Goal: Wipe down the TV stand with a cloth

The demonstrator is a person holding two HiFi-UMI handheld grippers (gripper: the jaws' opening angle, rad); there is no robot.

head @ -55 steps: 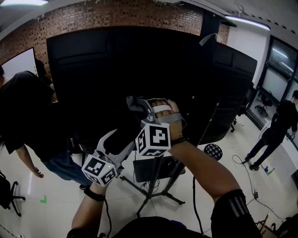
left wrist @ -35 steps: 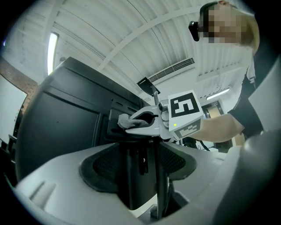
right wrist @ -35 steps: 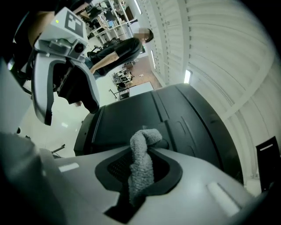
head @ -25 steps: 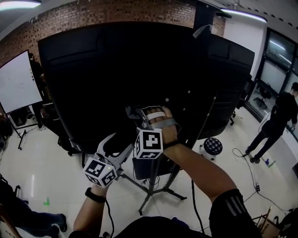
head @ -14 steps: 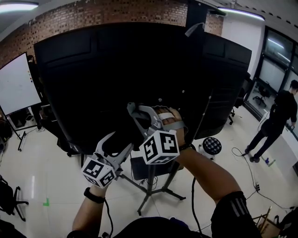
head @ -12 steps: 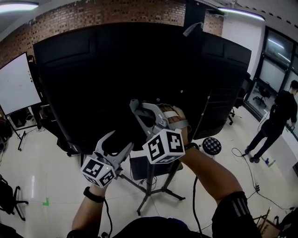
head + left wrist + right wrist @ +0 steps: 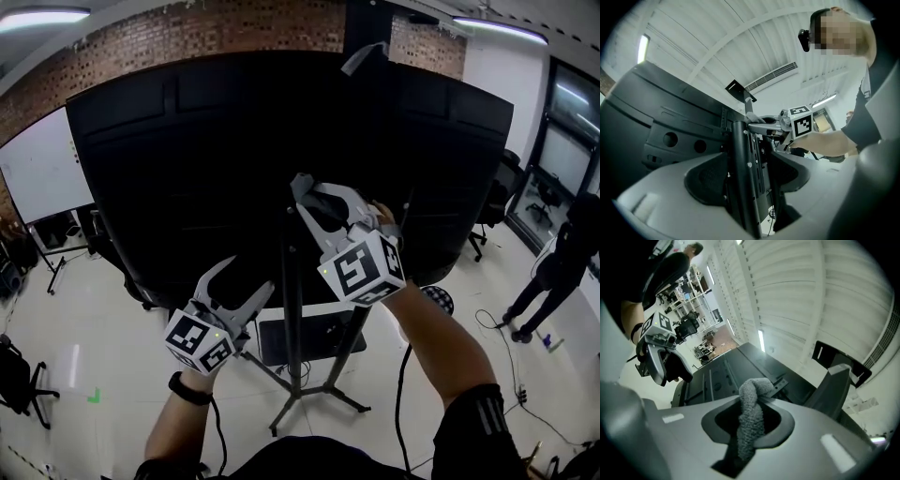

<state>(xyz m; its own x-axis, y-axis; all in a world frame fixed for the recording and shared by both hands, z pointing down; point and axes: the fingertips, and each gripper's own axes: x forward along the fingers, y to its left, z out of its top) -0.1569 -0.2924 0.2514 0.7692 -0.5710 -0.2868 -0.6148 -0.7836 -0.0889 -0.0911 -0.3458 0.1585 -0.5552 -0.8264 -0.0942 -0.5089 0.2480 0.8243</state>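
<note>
Right gripper (image 7: 314,197) rose, fingers pinching cloth (image 7: 751,413); left gripper (image 7: 251,277) fingers apart around pole (image 7: 743,178).

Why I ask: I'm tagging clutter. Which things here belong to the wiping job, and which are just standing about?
Job:
- cloth, held in the right gripper
- TV stand, carrying the TV
- left gripper, open

Just about:
- whiteboard
- stool
- bystander

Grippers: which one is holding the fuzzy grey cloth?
The right gripper: the twisted grey cloth is pinched between its jaws. The left gripper, jaws open, only straddles the black stand pole.
</note>
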